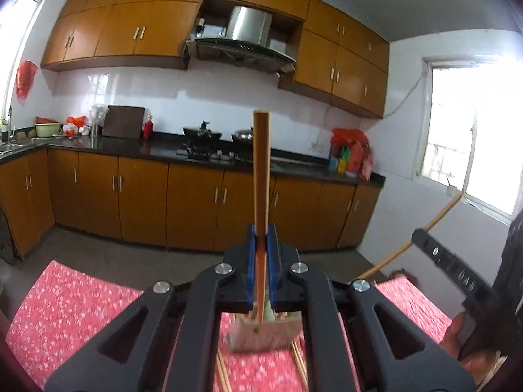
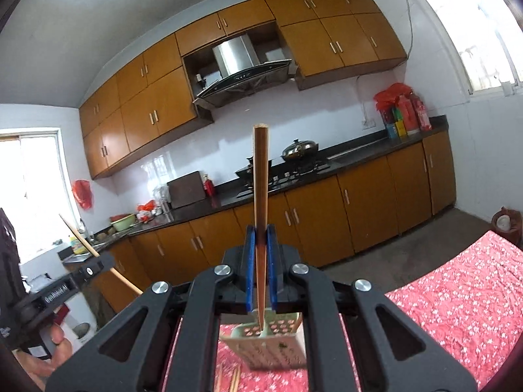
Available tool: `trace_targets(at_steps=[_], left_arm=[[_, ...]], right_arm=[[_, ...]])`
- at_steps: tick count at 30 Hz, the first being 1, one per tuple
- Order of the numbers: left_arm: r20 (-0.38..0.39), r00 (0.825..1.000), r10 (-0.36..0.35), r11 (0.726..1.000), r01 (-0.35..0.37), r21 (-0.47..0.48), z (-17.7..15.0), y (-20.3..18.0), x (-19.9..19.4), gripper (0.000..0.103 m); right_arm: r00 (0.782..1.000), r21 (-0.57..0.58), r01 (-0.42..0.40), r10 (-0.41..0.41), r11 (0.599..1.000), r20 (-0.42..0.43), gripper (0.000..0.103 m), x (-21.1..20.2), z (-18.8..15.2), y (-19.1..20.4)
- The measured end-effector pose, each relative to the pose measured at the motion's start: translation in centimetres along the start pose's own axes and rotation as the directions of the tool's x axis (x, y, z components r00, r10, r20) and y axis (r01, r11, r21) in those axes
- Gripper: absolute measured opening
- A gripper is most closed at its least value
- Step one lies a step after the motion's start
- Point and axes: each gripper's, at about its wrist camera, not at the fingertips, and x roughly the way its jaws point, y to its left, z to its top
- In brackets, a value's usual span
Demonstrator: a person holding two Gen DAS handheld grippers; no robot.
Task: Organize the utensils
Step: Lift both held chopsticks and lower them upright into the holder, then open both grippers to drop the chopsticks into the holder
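Observation:
My left gripper (image 1: 261, 240) is shut on a wooden chopstick (image 1: 261, 170) that stands upright between its blue pads. My right gripper (image 2: 261, 238) is shut the same way on a second upright chopstick (image 2: 260, 179). Both are held above a pale perforated utensil holder (image 1: 258, 336) (image 2: 268, 346) on the table with a red floral cloth (image 1: 72, 307) (image 2: 464, 300). Loose chopsticks (image 1: 222, 372) (image 2: 235, 379) lie beside the holder. Each view shows the other gripper at its edge: the right gripper (image 1: 421, 240) with its stick (image 1: 434, 219), the left gripper (image 2: 98, 263) with its stick (image 2: 81, 238).
Beyond the table edge is grey floor, then a long kitchen counter (image 1: 157, 148) with a stove (image 1: 202, 153), pots and red bags. Orange cabinets run above and below. A person's hand (image 1: 457, 333) (image 2: 55, 336) grips each tool's handle.

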Motion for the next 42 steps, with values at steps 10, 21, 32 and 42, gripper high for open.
trace_targets(at_steps=[10,21,32,42], left_arm=[[-0.028,0.999,0.029,0.998,-0.030,-0.052,-1.9,0.9,6.7,0.008],[-0.108,0.994,0.029,0.999,-0.032,-0.027,-4.4,1.3,10.0,0.013],[-0.089,0.995,0.051,0.998,-0.055,-0.041,-3.6,2.2,7.5,0.019],[-0.105,0.985,0.134,0.991,-0.134,0.001,-4.4,3.6,1.5,0.026]], right_arm=[[0.996,-0.032,0.051,-0.053,0.998,-0.078,0.008,5.1,-3.0,-0.9],[0.984,-0.049,0.029,-0.037,0.998,-0.176,0.011,6.3,-4.8,-1.1],[0.990,-0.043,0.038,-0.044,0.998,-0.136,0.016,4.2,-2.9,-0.3],[0.986,-0.067,0.110,-0.118,0.992,-0.122,0.018,-2.2,-2.2,-2.3]])
